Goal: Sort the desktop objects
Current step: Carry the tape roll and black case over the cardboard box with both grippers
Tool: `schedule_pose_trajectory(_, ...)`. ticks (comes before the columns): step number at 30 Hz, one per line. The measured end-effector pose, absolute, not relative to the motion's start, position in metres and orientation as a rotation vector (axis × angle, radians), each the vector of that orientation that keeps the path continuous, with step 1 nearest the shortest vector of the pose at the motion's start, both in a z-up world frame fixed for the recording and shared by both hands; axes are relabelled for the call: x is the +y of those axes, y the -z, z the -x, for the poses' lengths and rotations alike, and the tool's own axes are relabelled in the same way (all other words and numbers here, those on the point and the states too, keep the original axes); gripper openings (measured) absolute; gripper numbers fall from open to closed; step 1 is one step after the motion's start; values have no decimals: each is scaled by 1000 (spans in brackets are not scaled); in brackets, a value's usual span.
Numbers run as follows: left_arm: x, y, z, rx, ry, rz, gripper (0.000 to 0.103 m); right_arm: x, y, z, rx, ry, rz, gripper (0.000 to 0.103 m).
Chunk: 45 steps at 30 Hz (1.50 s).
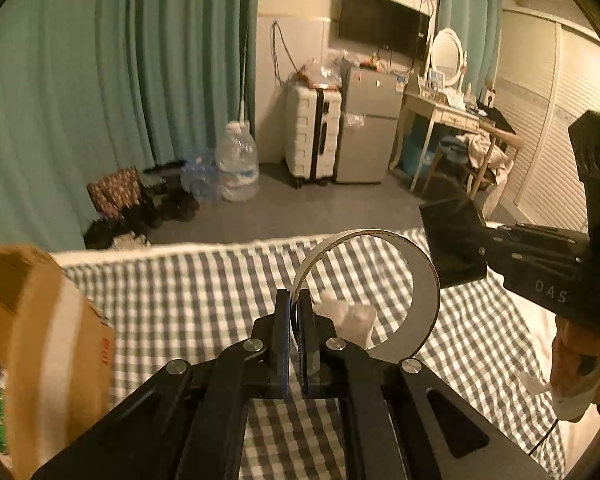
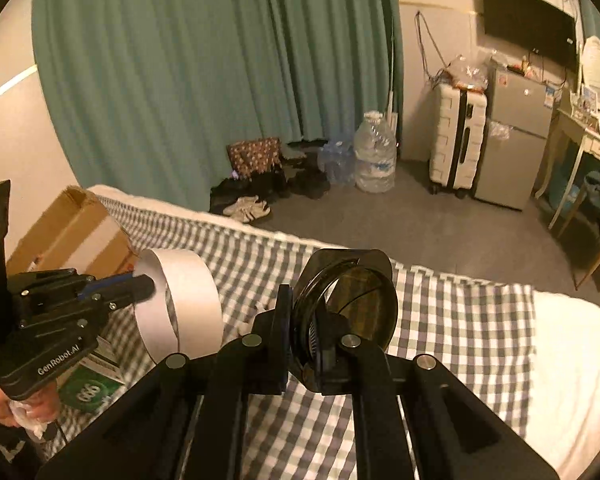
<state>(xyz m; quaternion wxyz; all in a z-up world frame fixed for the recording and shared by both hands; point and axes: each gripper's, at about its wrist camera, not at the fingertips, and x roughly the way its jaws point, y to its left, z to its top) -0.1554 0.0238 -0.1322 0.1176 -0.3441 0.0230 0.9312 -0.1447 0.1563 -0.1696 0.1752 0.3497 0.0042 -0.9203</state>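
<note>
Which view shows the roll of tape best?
The right wrist view: the roll of tape shows its whole broad white band. The left wrist view shows the roll of tape as a ring, its near edge hidden by the tongs.

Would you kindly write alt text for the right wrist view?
The right gripper is shut on a dark round-lensed case above a checked bedspread. At left, the left gripper holds a white tape ring near a cardboard box.
</note>
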Motion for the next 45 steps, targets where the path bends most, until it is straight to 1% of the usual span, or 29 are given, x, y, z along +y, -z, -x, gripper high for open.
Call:
schedule_pose_trajectory(10,0,55,102,91,-2847,832,2,133,106,89,19,2676,-815,8)
schedule_pose_trajectory(16,-21,28,69,99,-2908,791,2,111,74,60,19,2683,-714,8)
schedule_pose_trajectory(20,-34,23,57,124,-2954,798,2,97,59,47,18,2678,-666,8)
schedule_pose_trajectory(31,-85,10,44,92,-3059,764,2,53,38,36,28,2652,-593,8)
schedule_pose_trajectory(37,-121,9,44,97,-3139,766,2,16,40,43,50,2594,-592,8)
schedule_pose_trajectory(45,-184,15,39,13,-3214,794,2,-39,49,55,99,2519,-595,8)
